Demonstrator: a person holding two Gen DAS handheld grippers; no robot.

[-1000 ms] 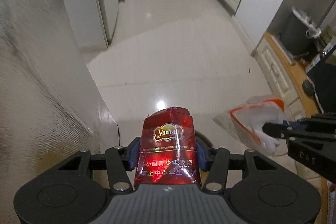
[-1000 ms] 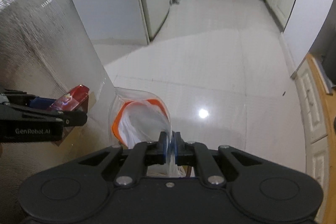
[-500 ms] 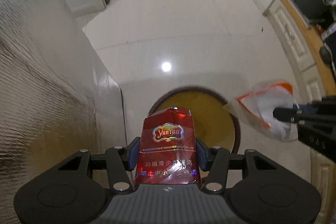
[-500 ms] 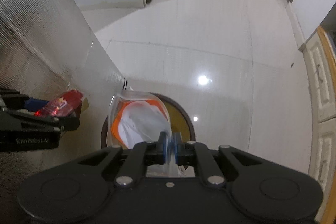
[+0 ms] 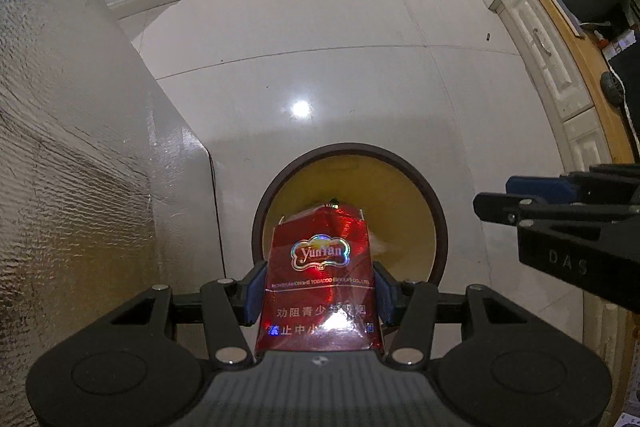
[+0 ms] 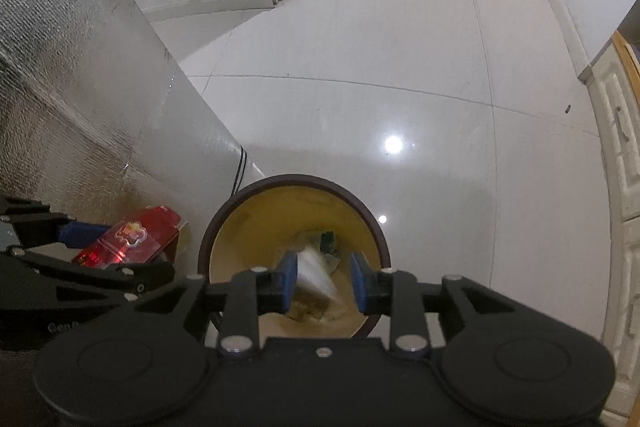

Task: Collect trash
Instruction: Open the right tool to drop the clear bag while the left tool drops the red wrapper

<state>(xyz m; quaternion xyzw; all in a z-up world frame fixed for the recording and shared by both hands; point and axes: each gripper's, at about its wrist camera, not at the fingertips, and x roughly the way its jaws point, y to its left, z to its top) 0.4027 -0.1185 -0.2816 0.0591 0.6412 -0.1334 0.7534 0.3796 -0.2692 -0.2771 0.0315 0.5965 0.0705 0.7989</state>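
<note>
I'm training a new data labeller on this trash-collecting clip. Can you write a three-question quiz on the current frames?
1. True or false: the left gripper is clamped on a shiny red cigarette pack.
2. What lies below both grippers? A) a round brown bin with a yellow inside B) a sink C) a cardboard box
3. Fill in: the jaws of the right gripper are ____, with a blurred clear plastic bag between them.

Key: 1 true; 2 A; 3 opening.
</note>
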